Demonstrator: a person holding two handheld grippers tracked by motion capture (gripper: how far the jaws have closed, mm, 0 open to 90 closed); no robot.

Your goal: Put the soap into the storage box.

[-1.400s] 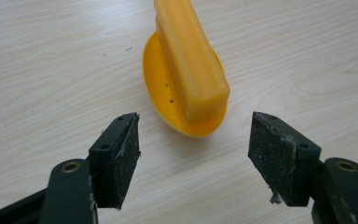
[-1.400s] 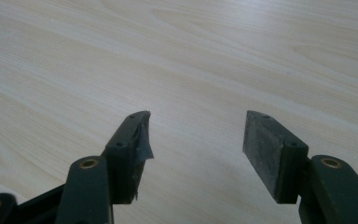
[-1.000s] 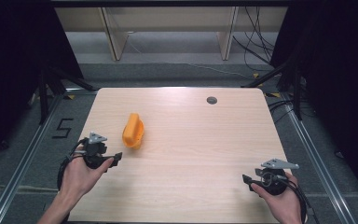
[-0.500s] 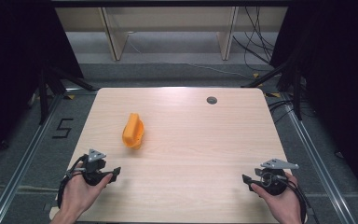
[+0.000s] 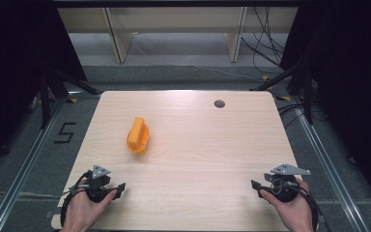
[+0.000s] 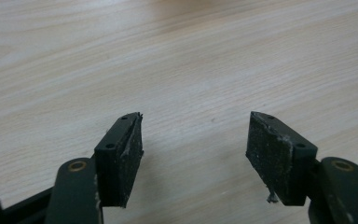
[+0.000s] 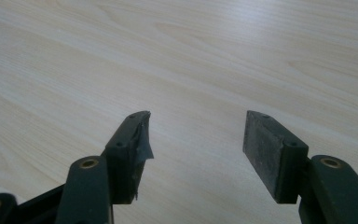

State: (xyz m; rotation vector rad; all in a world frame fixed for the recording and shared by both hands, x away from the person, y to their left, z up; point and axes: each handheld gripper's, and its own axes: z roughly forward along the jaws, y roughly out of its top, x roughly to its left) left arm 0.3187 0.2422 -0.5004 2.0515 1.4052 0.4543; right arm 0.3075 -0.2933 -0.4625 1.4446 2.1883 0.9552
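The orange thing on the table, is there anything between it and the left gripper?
Nothing visible. In the high view only bare wood lies between the left gripper, open near the table's front edge, and the orange object farther back. The left gripper view shows just tabletop between and beyond its jaws.

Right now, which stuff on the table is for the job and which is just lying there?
For the job:
orange object, lying on the table, nearest the left gripper
left gripper, open, nothing between its jaws
right gripper, open, nothing between its jaws

Just lying about:
small dark round spot near the table's far edge
cables on the floor beyond the table
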